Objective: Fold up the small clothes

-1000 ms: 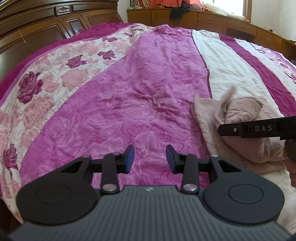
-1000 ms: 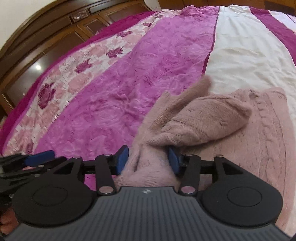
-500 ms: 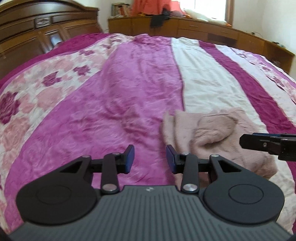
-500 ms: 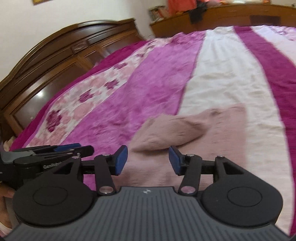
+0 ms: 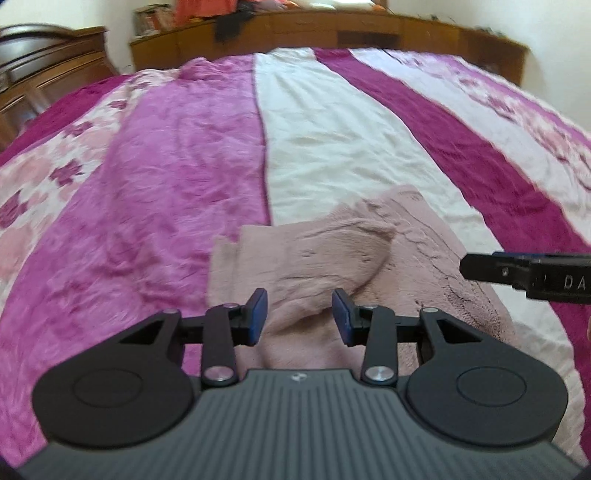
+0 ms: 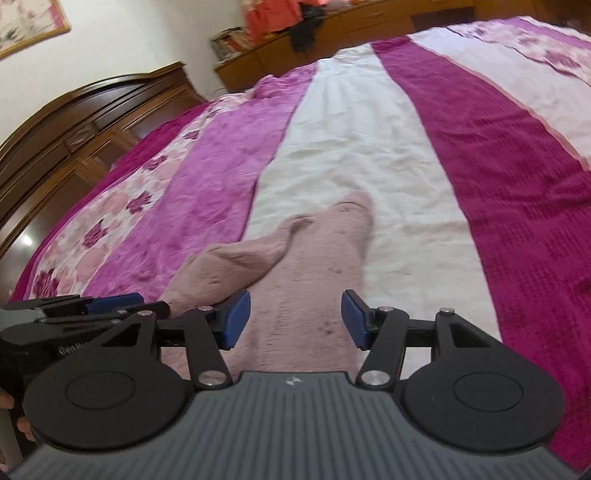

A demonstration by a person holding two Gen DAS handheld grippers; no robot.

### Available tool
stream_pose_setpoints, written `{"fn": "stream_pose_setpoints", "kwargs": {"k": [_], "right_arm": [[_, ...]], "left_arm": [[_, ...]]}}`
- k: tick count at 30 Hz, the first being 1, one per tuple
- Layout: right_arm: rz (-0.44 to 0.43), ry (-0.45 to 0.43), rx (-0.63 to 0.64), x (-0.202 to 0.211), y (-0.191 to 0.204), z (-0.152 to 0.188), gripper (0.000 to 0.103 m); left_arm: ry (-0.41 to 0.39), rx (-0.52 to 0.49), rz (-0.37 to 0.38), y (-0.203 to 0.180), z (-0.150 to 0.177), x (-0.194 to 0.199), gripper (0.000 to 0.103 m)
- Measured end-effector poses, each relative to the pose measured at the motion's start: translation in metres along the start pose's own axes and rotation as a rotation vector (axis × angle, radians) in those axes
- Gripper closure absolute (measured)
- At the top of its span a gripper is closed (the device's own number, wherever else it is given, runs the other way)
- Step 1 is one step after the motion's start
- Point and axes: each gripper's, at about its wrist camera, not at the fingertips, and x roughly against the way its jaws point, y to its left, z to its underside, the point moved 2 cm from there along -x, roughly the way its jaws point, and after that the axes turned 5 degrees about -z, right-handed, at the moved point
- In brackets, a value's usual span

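Pink garment point(image 5: 354, 254) long axis runs toward dresser point(image 5: 332, 29).

Striped floral bedspread point(image 5: 177, 177), dark wooden headboard point(image 6: 74, 122), low cabinets point(image 5: 369, 33)

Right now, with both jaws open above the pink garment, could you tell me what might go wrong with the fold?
1. The pink garment has a loose bulging flap on top, and neither the left gripper nor the right gripper holds it, so it may spring open.
2. It straddles the bedspread stripes on soft, wrinkled fabric; a low grasp could pinch the bedspread too.
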Motion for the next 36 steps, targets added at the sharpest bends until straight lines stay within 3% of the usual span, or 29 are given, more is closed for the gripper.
{"fn": "stream_pose_setpoints", "kwargs": {"k": [1,7,12,13,14,17,20,24,30,36], "right_arm": [[0.002,-0.001,-0.012,-0.002,-0.005,0.0,0.04],[0.012,-0.008,-0.054,-0.008,-0.022,0.0,0.04],[-0.006,0.006,-0.081,-0.018,-0.031,0.005,0.04],[-0.013,0.008,-0.083,-0.02,-0.031,0.006,0.039],[-0.022,0.01,-0.082,-0.022,-0.032,0.006,0.039],[-0.066,0.026,-0.066,-0.025,-0.027,0.008,0.039],[-0.085,0.026,0.006,-0.025,-0.012,0.012,0.039],[-0.077,0.028,0.094,-0.029,0.007,0.018,0.038],[-0.063,0.035,0.105,-0.032,0.009,0.022,0.036],[-0.056,0.034,0.093,-0.028,0.008,0.026,0.035]], "left_arm": [[0.004,-0.022,0.003,-0.005,-0.001,-0.005,0.053],[0.031,-0.095,-0.036,-0.021,-0.002,-0.038,0.052],[0.004,-0.027,-0.049,-0.016,-0.002,-0.053,0.053],[-0.004,-0.004,-0.046,-0.013,-0.002,-0.055,0.063],[-0.008,0.016,-0.04,-0.01,-0.002,-0.056,0.086],[-0.032,0.09,-0.042,0.004,-0.002,-0.049,0.089],[-0.084,0.18,-0.097,0.029,-0.002,-0.033,0.089],[0.007,0.289,-0.13,0.062,0.008,-0.051,0.089],[0.007,0.301,-0.073,0.065,0.018,-0.047,0.087],[0.024,0.32,-0.003,0.064,0.022,-0.024,0.063]]}}
